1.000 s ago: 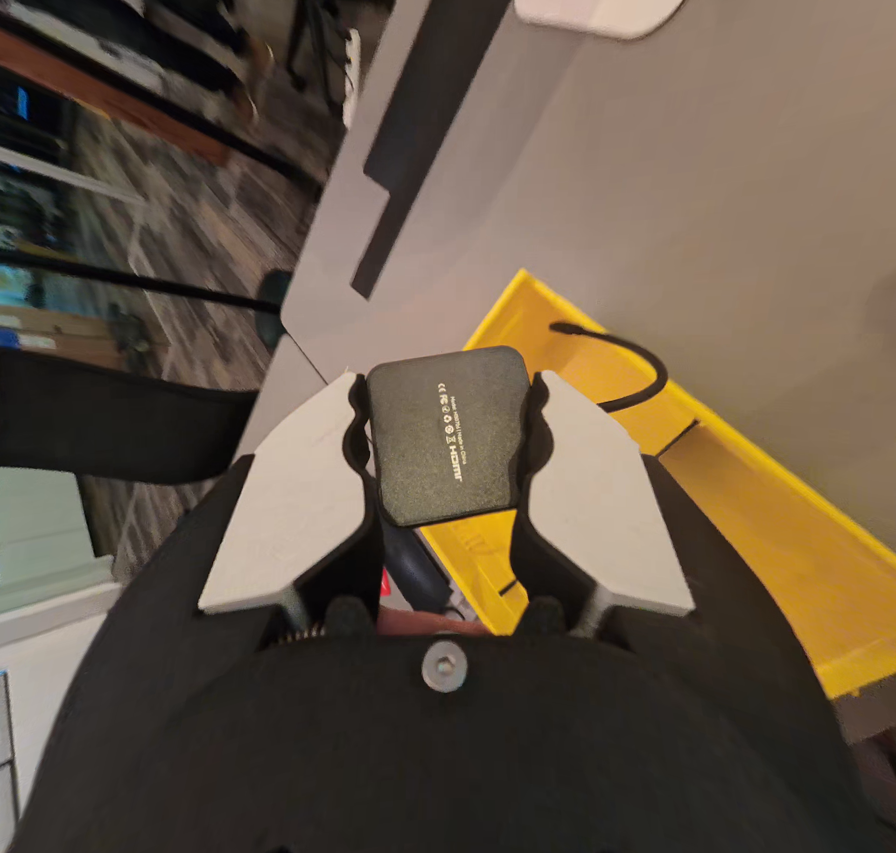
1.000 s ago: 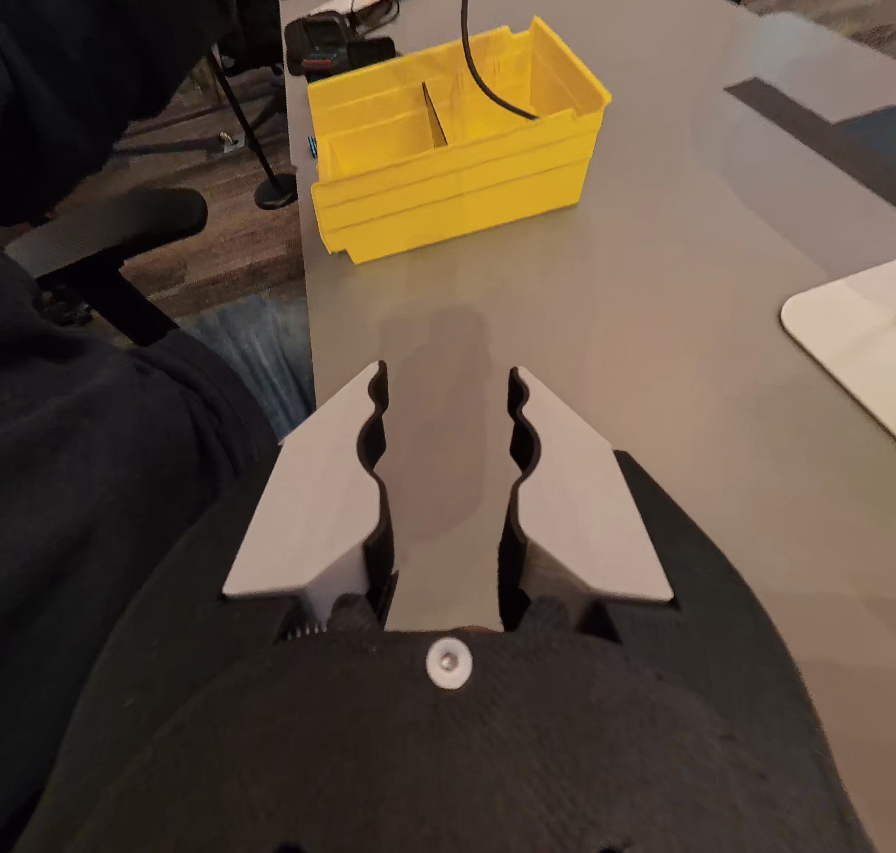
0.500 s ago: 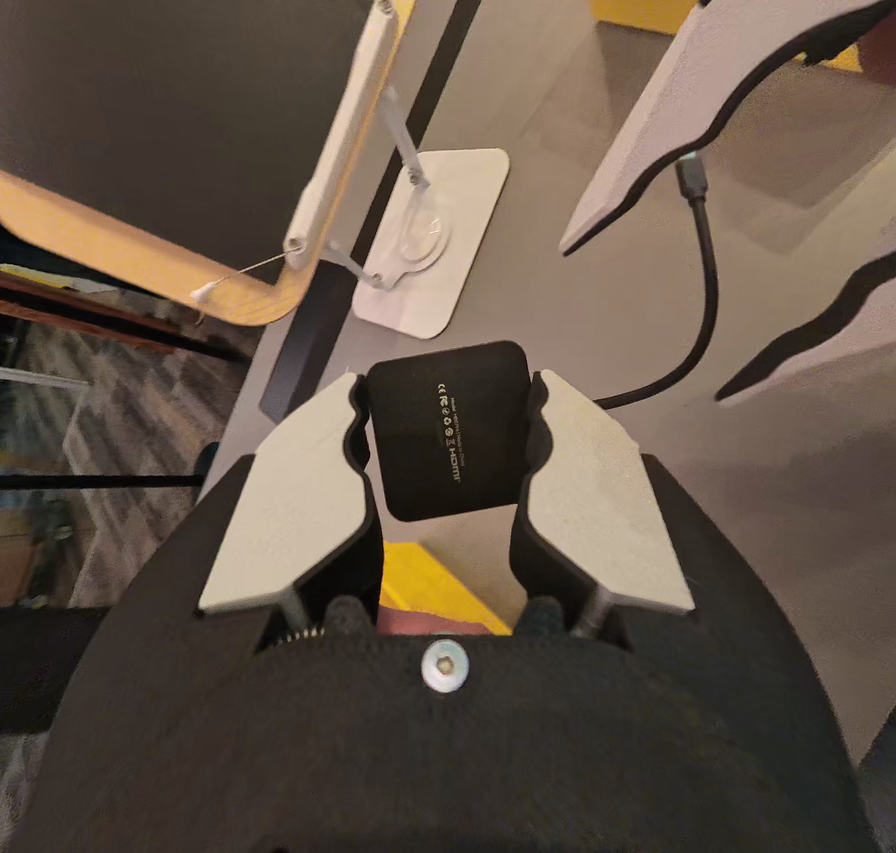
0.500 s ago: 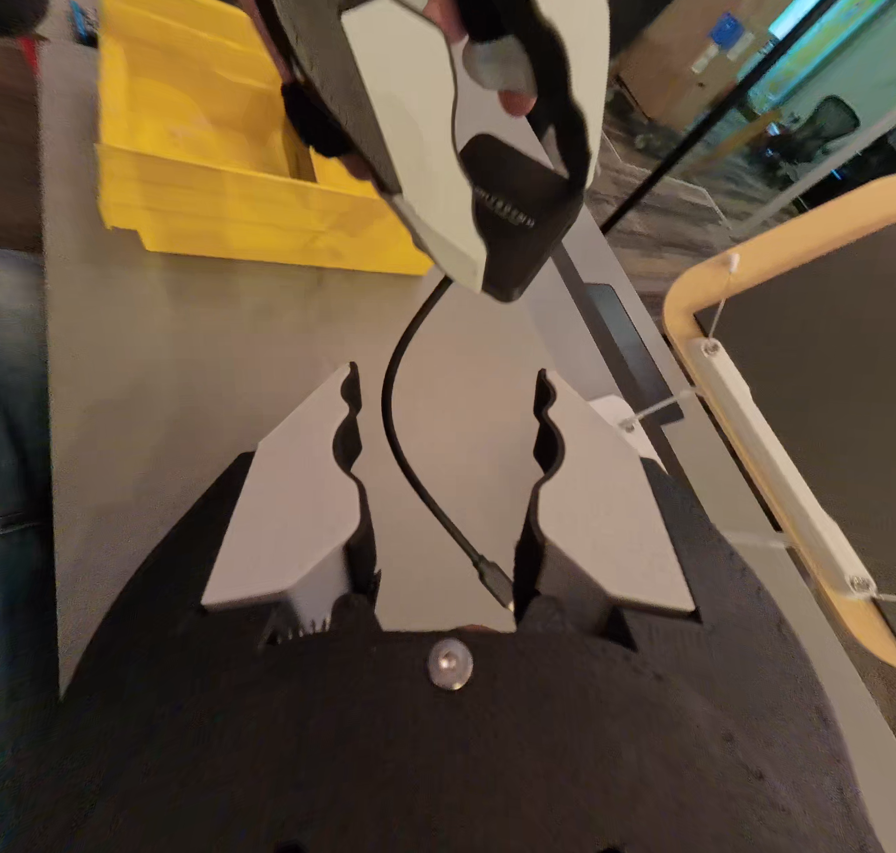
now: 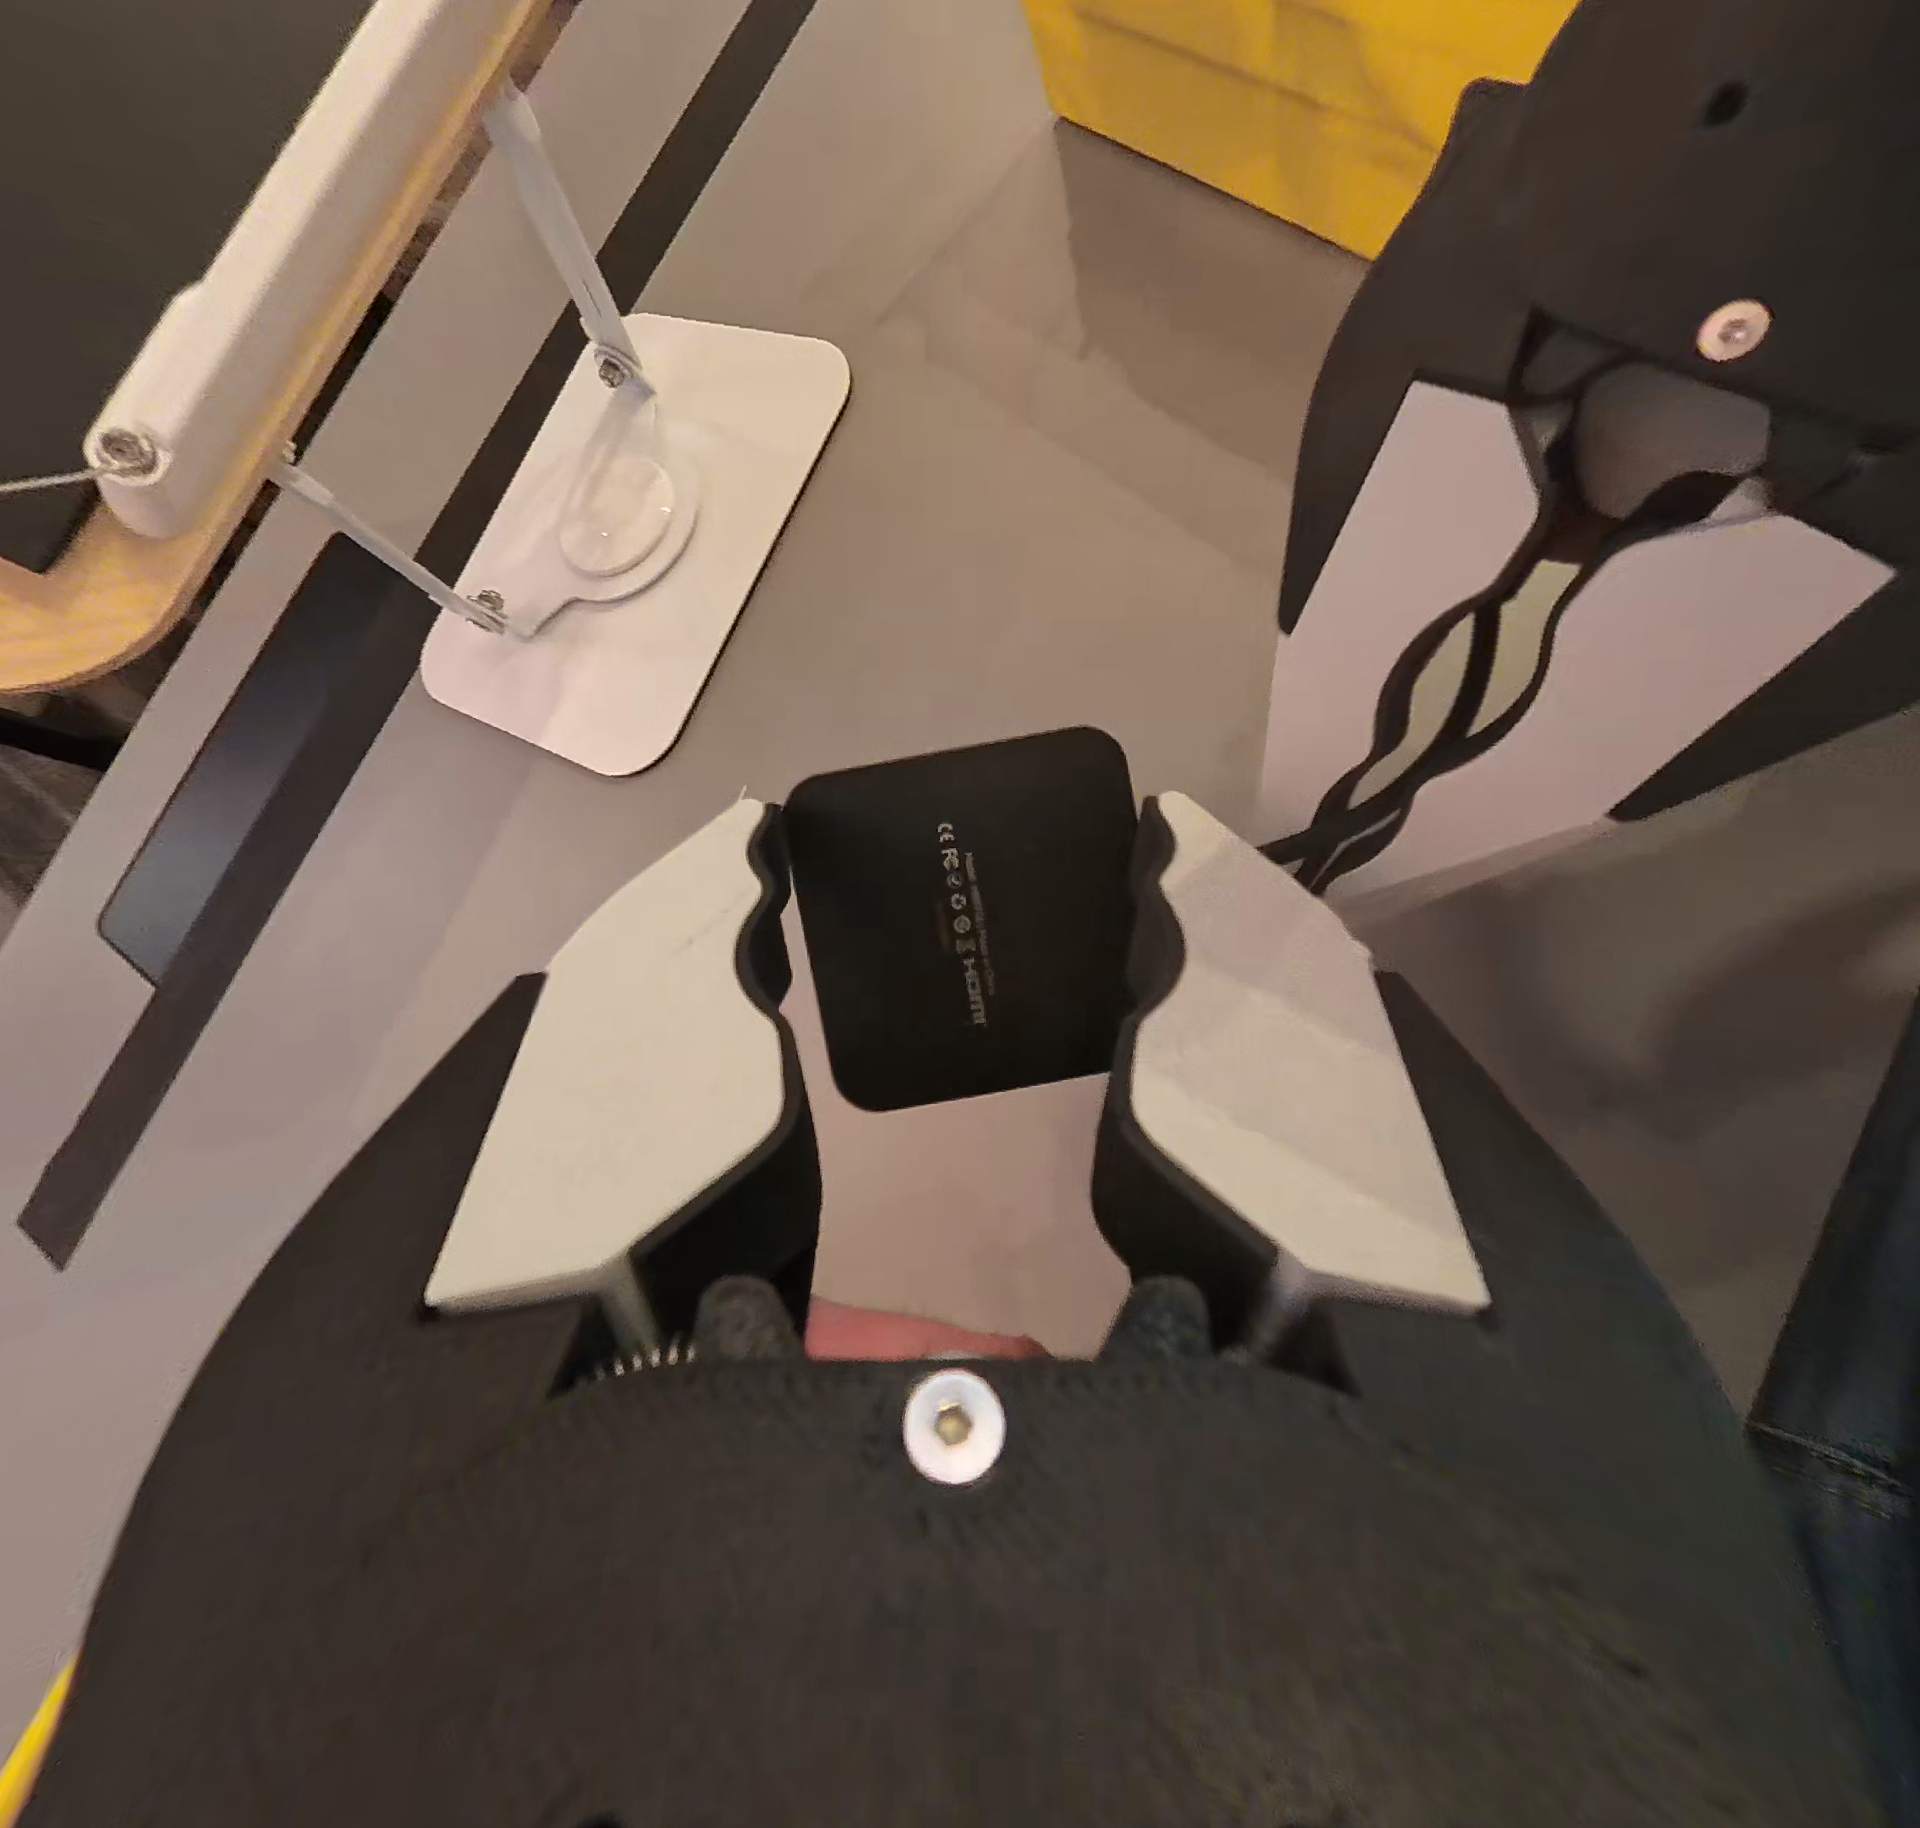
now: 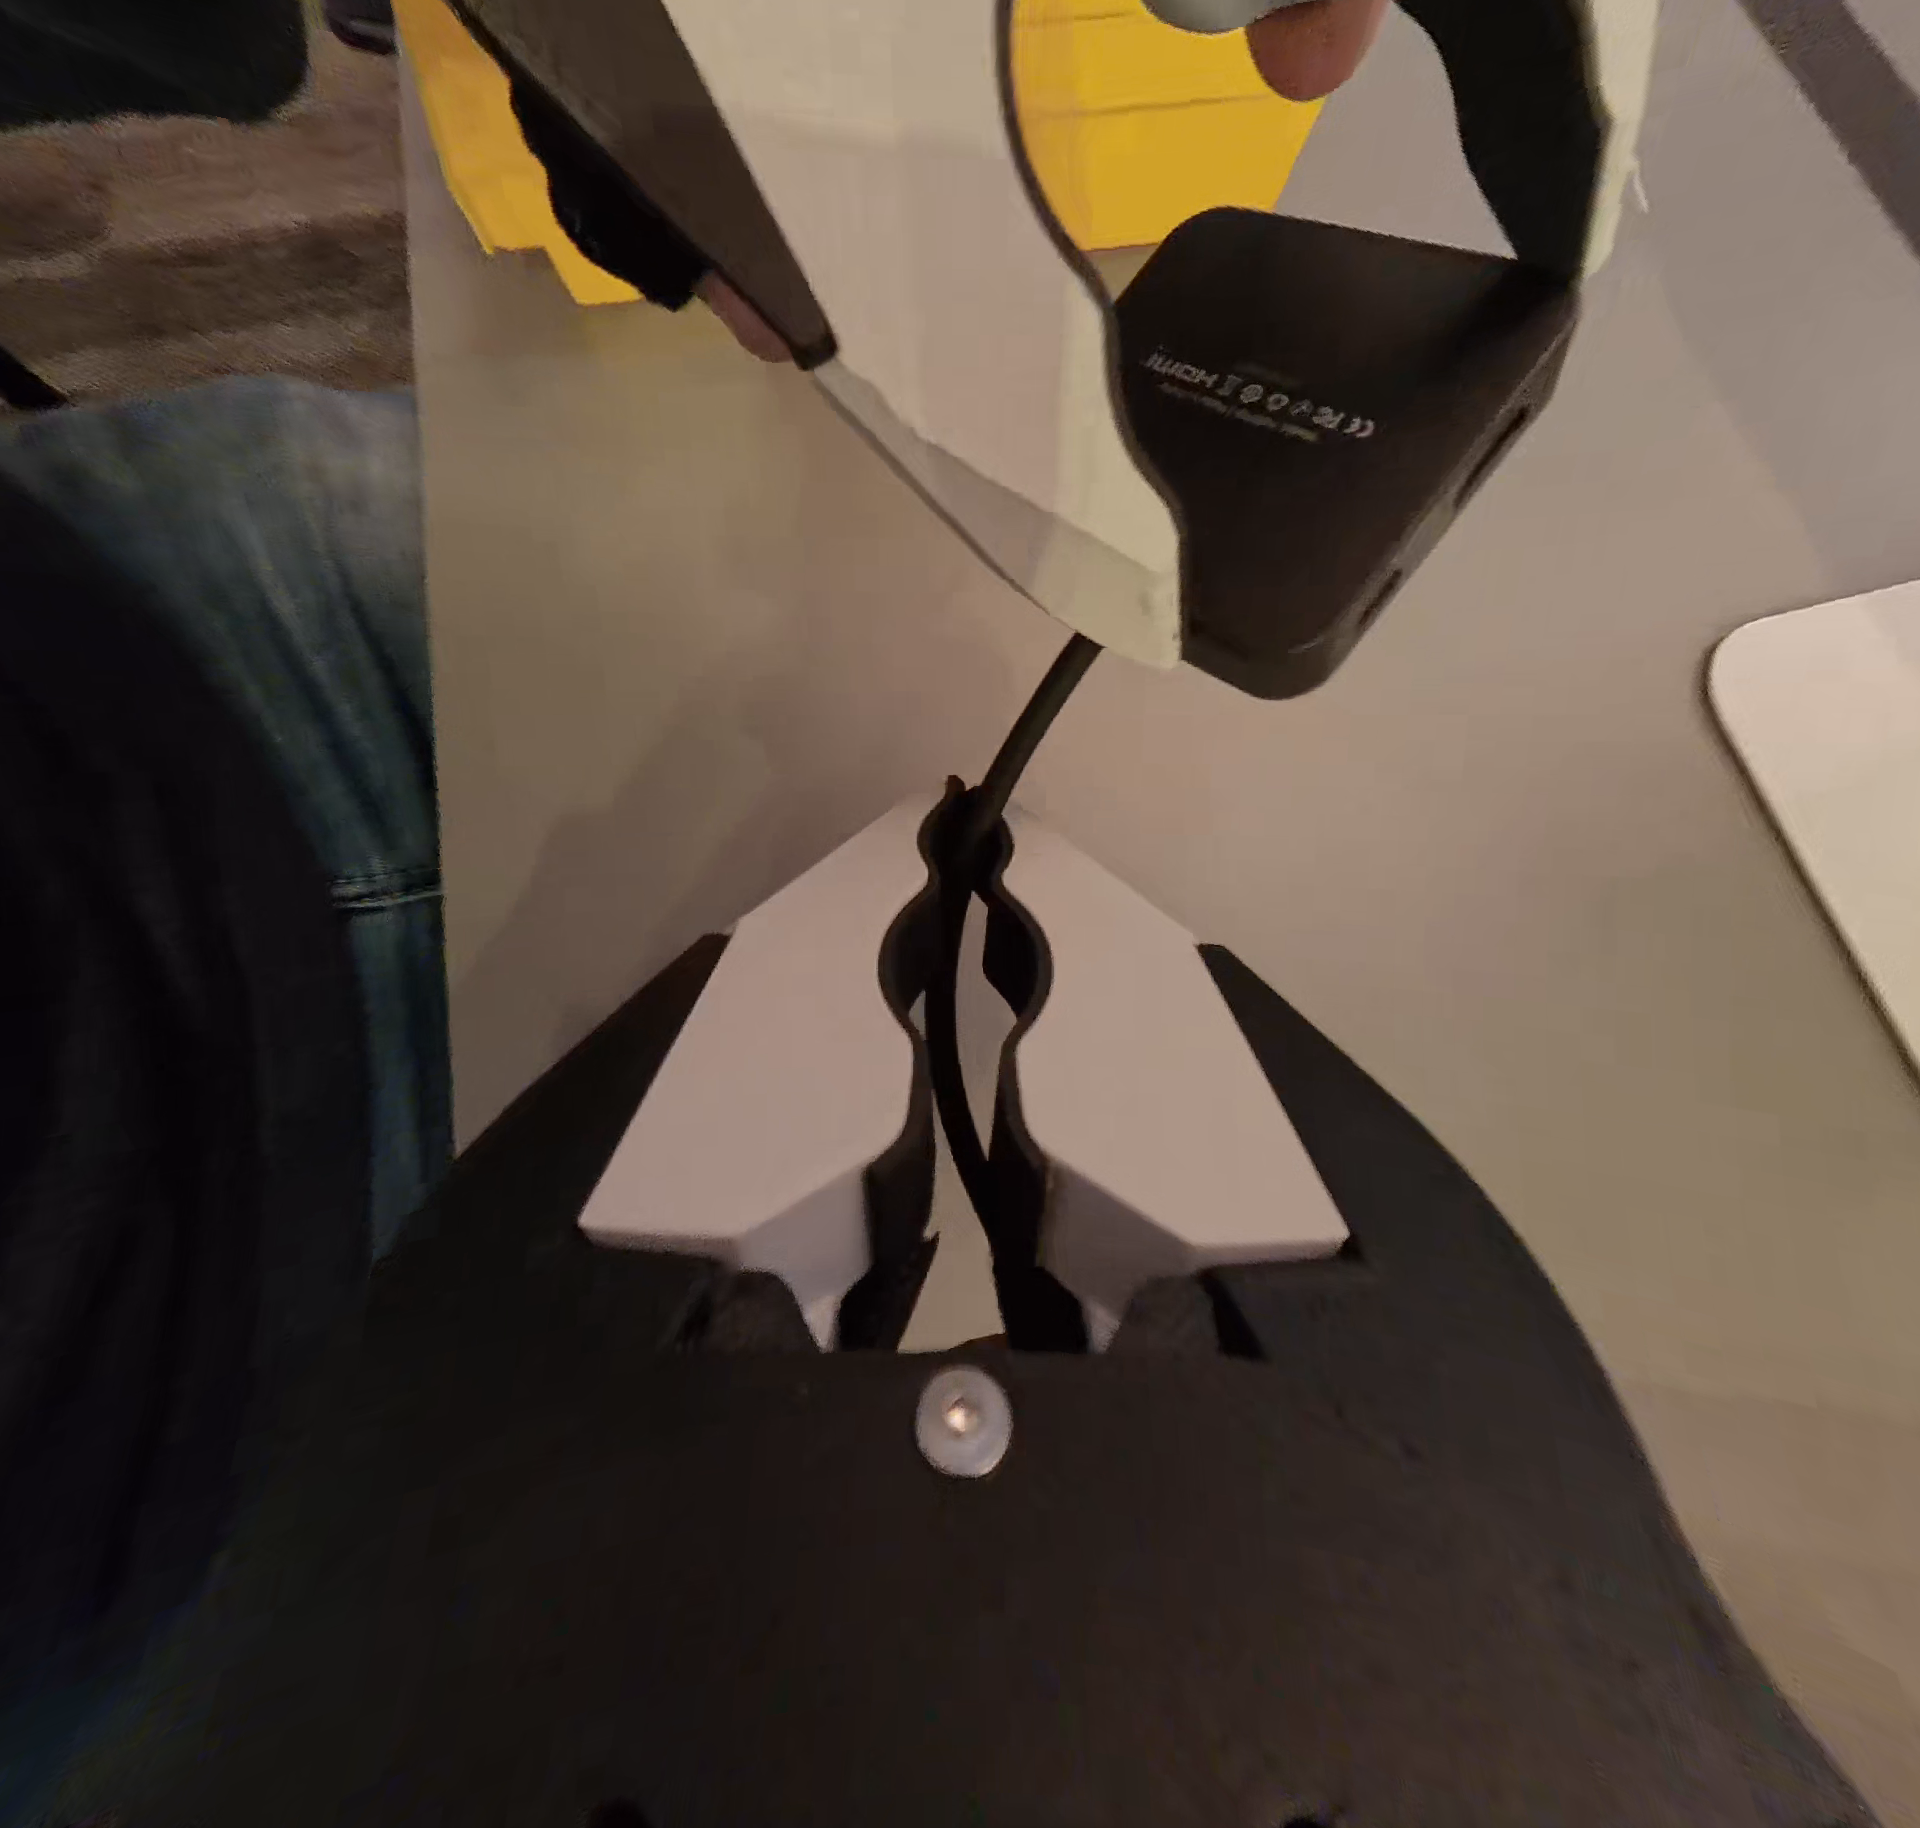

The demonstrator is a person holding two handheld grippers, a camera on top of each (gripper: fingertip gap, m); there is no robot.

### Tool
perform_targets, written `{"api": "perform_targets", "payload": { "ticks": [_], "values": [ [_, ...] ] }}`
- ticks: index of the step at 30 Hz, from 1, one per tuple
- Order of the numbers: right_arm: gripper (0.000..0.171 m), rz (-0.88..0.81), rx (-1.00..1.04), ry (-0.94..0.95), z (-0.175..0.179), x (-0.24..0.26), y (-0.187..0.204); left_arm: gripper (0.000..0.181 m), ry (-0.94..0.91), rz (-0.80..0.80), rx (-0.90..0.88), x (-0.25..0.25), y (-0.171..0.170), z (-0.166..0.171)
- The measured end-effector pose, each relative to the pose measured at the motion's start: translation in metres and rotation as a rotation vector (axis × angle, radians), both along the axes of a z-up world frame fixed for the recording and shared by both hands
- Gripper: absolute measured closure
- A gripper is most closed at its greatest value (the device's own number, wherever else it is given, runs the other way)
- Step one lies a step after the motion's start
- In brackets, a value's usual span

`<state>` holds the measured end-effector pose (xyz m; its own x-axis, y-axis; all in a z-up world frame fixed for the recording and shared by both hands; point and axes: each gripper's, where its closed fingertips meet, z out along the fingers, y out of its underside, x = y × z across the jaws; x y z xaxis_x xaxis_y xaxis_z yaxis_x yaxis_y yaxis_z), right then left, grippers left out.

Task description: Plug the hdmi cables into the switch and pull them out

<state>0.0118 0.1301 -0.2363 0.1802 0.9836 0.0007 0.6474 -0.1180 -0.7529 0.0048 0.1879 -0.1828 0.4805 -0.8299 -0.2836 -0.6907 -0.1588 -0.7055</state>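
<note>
The left gripper still clamps the black switch by its two side edges, holding it above the grey table near the white stand base. Half a second ago the right gripper stood wide apart around the loose black cable; now its fingers have closed on that cable just below the switch. It has also drawn nearer, with the yellow bin behind it.
</note>
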Motion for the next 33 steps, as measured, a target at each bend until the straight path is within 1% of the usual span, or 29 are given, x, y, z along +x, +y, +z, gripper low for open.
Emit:
{"api": "perform_targets", "payload": {
  "ticks": [1, 4, 7, 9, 15, 18, 20, 22, 24, 26, 29, 33],
  "values": [
    [0.171, -0.003, -0.011, 0.007, 0.000, 0.002, 0.000, 0.118, -0.017, -0.002, -0.008, 0.001, 0.000, 0.000],
    [0.171, -0.011, -0.019, -0.031, -0.007, 0.012, 0.000, 0.117, -0.017, -0.005, -0.029, 0.003, -0.002, -0.007],
    [0.171, -0.044, -0.038, -0.040, -0.010, 0.029, 0.005, 0.108, -0.042, 0.021, 0.014, 0.000, 0.000, -0.001],
    [0.171, -0.075, -0.044, -0.038, -0.011, 0.042, 0.009, 0.107, -0.056, 0.028, 0.001, -0.002, -0.003, -0.002],
    [0.171, -0.107, -0.075, -0.023, -0.014, 0.066, 0.009, 0.104, 0.006, 0.049, -0.010, -0.021, -0.017, -0.025],
    [0.171, -0.083, -0.072, -0.036, -0.015, 0.070, 0.005, 0.103, 0.112, 0.104, 0.062, -0.049, -0.023, -0.031],
    [0.171, -0.071, -0.068, -0.065, -0.019, 0.072, 0.002, 0.103, 0.161, 0.169, 0.092, -0.079, -0.028, -0.027],
    [0.171, -0.066, -0.057, -0.094, -0.023, 0.074, 0.000, 0.105, 0.171, 0.261, 0.132, -0.118, -0.033, -0.011],
    [0.171, -0.061, -0.061, -0.103, -0.026, 0.075, -0.001, 0.105, 0.173, 0.378, 0.138, -0.167, -0.038, 0.004],
    [0.171, -0.052, -0.063, -0.090, -0.024, 0.074, -0.004, 0.105, 0.212, 0.510, 0.139, -0.225, -0.043, 0.012],
    [0.171, -0.023, -0.043, -0.053, -0.010, 0.073, -0.011, 0.104, 0.287, 0.690, 0.128, -0.308, -0.053, 0.009],
    [0.171, -0.024, -0.009, 0.022, 0.032, 0.081, -0.013, 0.104, 0.274, 0.869, 0.050, -0.387, -0.067, -0.016]
  ]
}}
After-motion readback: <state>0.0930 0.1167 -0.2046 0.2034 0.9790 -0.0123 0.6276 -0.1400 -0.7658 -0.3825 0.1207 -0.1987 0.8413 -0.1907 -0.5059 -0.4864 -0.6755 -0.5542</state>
